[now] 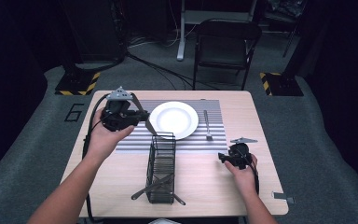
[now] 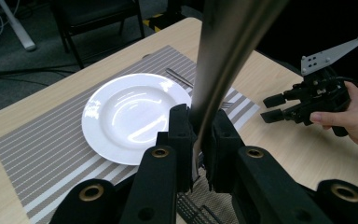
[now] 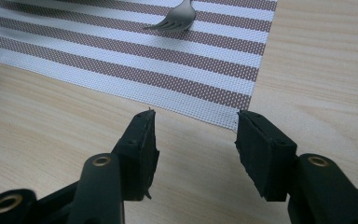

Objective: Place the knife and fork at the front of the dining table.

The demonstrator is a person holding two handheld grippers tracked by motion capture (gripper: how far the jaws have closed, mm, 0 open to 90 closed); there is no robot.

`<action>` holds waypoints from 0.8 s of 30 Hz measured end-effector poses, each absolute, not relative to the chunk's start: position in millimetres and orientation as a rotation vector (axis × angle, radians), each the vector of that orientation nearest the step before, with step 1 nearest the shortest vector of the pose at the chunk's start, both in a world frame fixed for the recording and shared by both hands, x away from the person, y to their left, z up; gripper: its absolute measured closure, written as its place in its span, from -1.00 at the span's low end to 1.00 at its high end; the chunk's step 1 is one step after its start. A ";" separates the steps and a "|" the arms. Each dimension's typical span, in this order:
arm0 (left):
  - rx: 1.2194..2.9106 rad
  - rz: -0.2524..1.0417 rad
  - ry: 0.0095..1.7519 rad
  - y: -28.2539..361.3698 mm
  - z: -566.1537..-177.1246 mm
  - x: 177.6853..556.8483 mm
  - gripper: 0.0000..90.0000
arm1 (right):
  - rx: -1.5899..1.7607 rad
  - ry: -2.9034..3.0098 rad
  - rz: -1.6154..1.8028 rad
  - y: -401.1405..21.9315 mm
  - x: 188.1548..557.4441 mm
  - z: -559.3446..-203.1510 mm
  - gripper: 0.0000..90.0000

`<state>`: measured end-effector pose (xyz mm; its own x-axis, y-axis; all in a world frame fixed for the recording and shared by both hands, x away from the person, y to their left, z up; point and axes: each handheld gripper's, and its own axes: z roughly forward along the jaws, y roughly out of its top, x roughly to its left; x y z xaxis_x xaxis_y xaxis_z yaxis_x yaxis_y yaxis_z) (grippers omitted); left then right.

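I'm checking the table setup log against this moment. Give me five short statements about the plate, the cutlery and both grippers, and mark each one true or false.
1. The left gripper is shut on a metal utensil. True.
2. The right gripper holds the fork. False: its jaws stand open over bare table, and the fork lies on the striped placemat.
3. The white plate is empty. True.
4. The fork lies to the left of the plate in the high view. False: it lies to the right of it.
5. The wire caddy stands on the person's side of the plate, with utensils poking out of it. True.
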<state>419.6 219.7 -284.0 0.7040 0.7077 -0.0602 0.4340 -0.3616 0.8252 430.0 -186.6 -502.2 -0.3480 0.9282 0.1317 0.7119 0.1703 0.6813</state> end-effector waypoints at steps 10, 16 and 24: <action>1.990 0.426 0.914 242.2 -277.8 421.7 0.83 | 1.553 2.140 0.963 -186.7 429.9 -501.8 0.05; 1.965 0.428 0.963 252.3 -286.6 428.0 0.83 | 1.552 2.143 0.966 -186.6 430.1 -502.0 0.04; 1.962 0.427 0.995 257.4 -305.0 438.1 0.83 | 1.565 2.139 0.970 -187.2 430.1 -502.0 0.03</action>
